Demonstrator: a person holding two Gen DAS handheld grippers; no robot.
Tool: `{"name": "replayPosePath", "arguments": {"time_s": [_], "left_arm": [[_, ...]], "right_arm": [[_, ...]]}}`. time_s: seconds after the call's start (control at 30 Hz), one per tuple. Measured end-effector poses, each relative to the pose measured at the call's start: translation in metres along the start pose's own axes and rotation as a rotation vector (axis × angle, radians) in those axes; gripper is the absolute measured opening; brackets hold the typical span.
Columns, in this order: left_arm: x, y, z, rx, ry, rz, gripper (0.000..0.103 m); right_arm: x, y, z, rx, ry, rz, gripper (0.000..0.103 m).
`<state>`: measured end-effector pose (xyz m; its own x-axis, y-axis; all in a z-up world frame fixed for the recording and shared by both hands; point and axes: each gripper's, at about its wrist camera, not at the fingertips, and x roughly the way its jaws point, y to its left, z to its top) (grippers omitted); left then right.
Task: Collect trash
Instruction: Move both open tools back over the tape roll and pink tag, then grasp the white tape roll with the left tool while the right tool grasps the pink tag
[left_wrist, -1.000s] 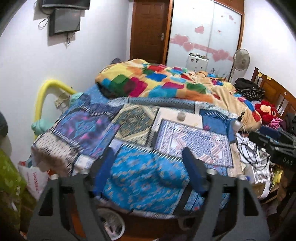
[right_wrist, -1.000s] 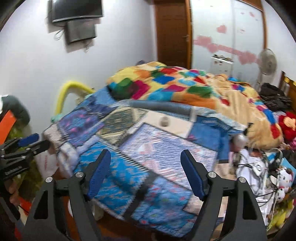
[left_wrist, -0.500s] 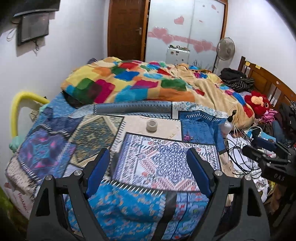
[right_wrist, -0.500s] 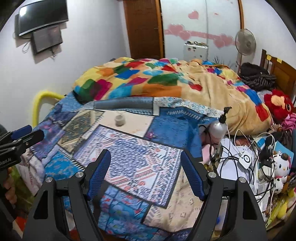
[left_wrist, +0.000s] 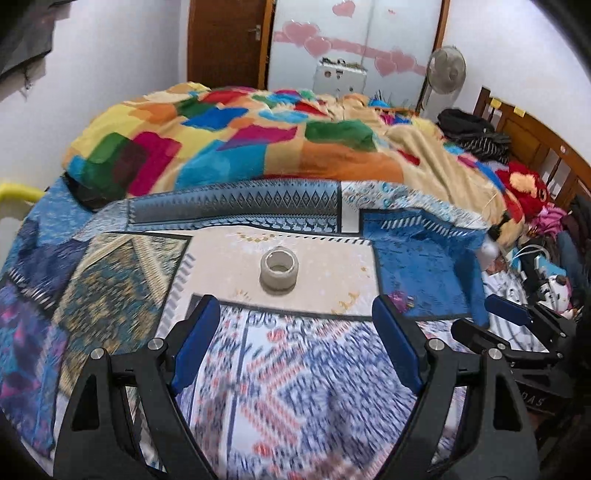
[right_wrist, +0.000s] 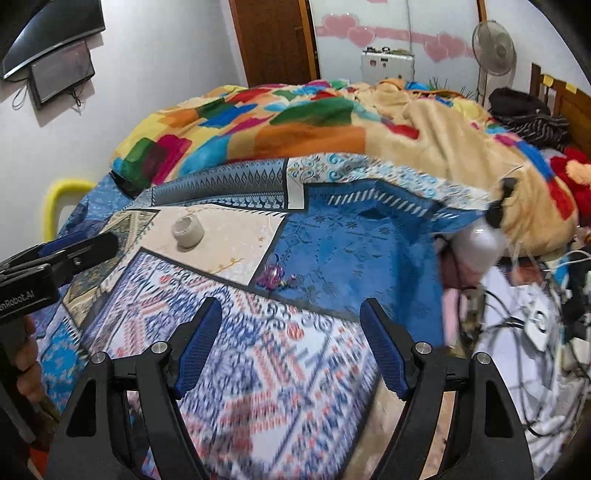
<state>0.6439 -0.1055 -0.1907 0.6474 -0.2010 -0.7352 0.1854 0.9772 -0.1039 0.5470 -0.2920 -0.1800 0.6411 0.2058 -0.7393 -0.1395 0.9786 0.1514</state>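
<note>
The tape roll (left_wrist: 279, 266), the likeliest bit of trash on the bed, sat flat on its side w/ the hole facing up, on the cream patch of the patchwork spread (left_wrist: 325, 266). It looked nearly used up: a pale, translucent-beige ring, thin-walled, w/ a wide open core. From the left wrist view it lay straight ahead of the left gripper (left_wrist: 297, 317), beyond the fingertips and clear of them, approx centred between the two blue pads (left_wrist: 194, 343). Left jaws stood wide, nothing between them but the blue-and-red patterned cloth below. A second small scrap, a purple crumpled wrapper (right_wrist: 271, 277), lay on the seam where the cream patch met the bright blue patch, to the right of the roll and well apart from it. In the right wrist view that wrapper was ahead of the right gripper (right_wrist: 291, 319), not touching it. Right jaws had just been closing a little but stood apart, empty. The right gripper also showed at the right edge of the left view, beside the bed's edge. Behind everything a multicoloured blanket (left_wrist: 236, 144) was heaped across the bed. A white pump bottle (right_wrist: 480, 242) stood at the bed's right side, near tangled cables (right_wrist: 517, 332).
</note>
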Motion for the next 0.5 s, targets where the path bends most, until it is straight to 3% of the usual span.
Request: {"name": "replayPosePath", "arguments": {"time_s": [0.13, 0.27, 0.43, 0.5], "left_arm": [[0.043, 0.007, 0.009, -0.004, 0.026, -0.006, 0.083], [0.078, 0.015, 0.015, -0.033, 0.069, -0.017, 0.07], [0.1, 0.024, 0.015, -0.11, 0.077, -0.026, 0.065], [0.104, 0.02, 0.015, -0.097, 0.065, -0.015, 0.057]], "right_arm": [[0.032, 0.004, 0.008, -0.012, 0.019, 0.019, 0.062], [0.056, 0.006, 0.013, 0.015, 0.036, 0.009, 0.061], [0.07, 0.013, 0.011, -0.008, 0.05, 0.01, 0.048], [0.07, 0.02, 0.01, -0.05, 0.05, -0.003, 0.037]]}}
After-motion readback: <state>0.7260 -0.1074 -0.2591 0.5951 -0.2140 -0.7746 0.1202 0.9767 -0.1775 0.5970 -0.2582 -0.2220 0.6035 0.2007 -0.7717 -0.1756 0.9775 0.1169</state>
